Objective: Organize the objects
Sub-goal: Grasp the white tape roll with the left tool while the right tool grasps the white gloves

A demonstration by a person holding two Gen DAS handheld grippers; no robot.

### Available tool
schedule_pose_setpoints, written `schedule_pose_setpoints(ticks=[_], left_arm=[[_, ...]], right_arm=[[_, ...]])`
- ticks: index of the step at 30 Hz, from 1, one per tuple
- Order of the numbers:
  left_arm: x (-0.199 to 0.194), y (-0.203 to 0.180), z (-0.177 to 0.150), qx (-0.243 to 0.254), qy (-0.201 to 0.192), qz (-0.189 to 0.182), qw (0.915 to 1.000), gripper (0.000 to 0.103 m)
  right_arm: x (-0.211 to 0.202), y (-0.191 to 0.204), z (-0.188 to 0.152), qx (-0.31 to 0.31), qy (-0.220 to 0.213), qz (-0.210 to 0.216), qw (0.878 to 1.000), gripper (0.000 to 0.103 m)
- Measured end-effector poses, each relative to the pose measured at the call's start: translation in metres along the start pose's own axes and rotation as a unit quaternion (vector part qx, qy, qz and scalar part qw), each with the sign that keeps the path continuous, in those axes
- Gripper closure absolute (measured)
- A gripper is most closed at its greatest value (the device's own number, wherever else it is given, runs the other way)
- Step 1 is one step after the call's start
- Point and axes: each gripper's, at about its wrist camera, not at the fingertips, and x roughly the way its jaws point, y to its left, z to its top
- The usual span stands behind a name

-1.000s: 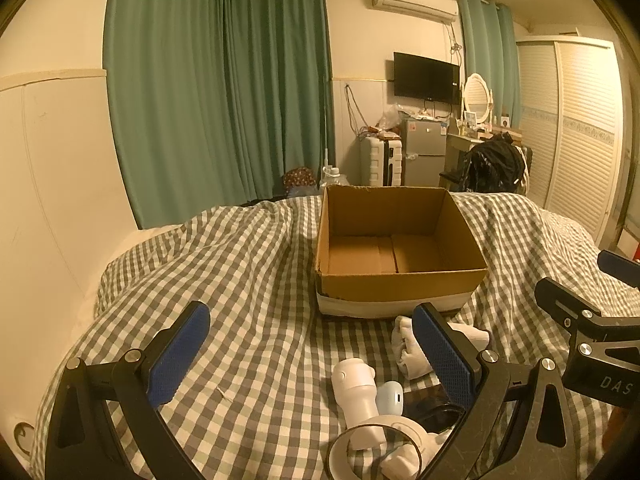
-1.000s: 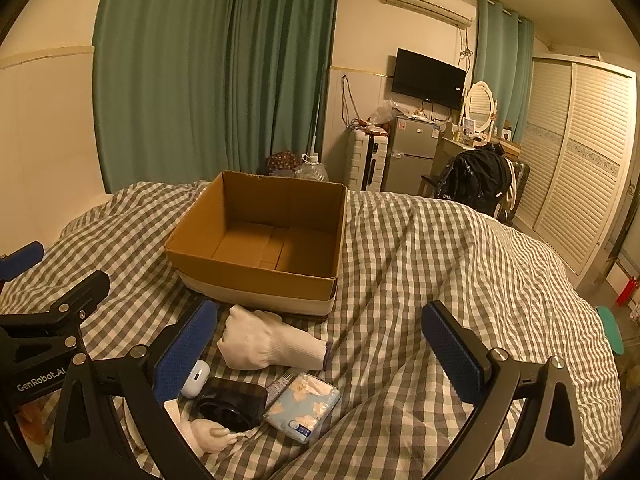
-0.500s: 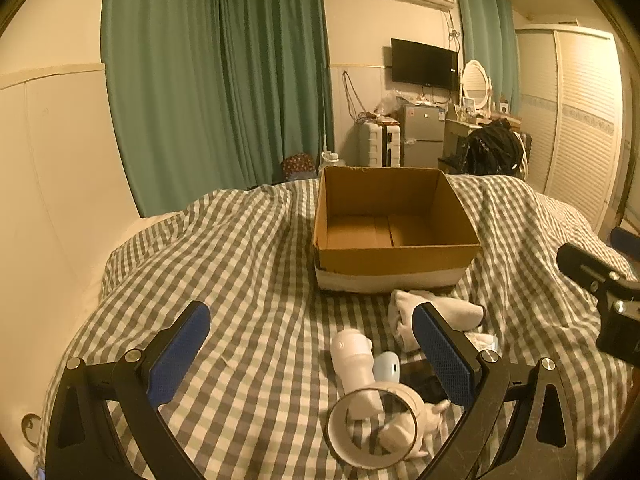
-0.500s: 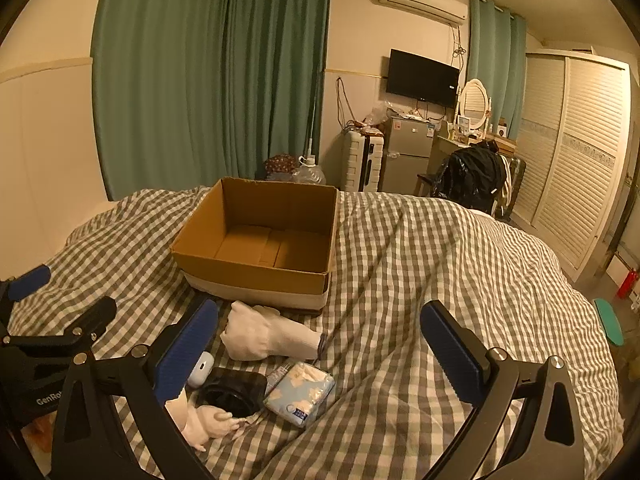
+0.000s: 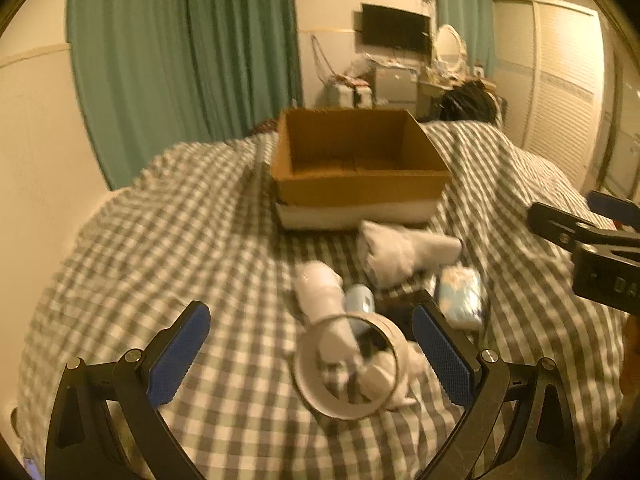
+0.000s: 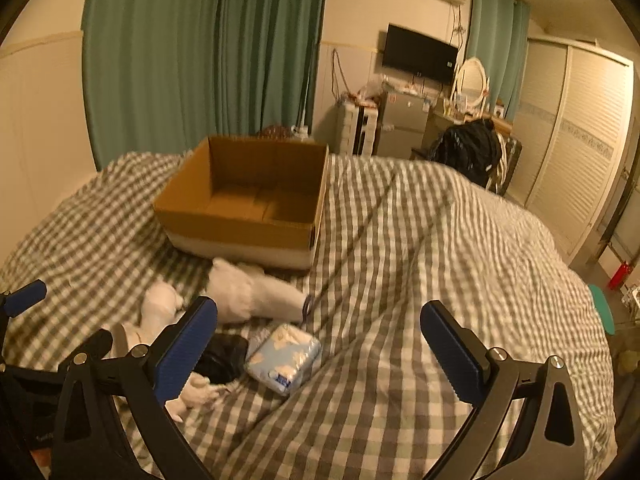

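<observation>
In the left wrist view, the left tool (image 5: pixel 308 352), jaws apart and empty, has been lowered toward the controller (image 5: pixel 340 344); a first pick is judged near. The box (image 5: pixel 356 172) is seen beyond, empty. In the right wrist view, the right tool (image 6: pixel 320 352) is held apart over bare bed (image 6: pixel 440 240), the pack (image 6: pixel 286 356) just left; room lies rightward.

Only "DA" can be made out, printed on the right gripper (image 5: pixel 600 240) body; other txt is too blurry.
</observation>
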Motion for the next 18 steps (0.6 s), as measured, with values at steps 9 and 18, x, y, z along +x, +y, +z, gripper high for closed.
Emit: schedule_pose_setpoints(ticks=[9,18], left_arm=[[0.050,0.000,-0.017,0.000,0.058,-0.062,0.9964,0.000],[0.080,-0.006,-0.025,0.007,0.118,-0.118,0.9860,0.021]], right_arm=[[0.034,0.002,-0.015,0.000,0.049,0.010,0.999,0.001],[0.069,0.010,-0.019,-0.005,0.094,0.037,0.995,0.001]])
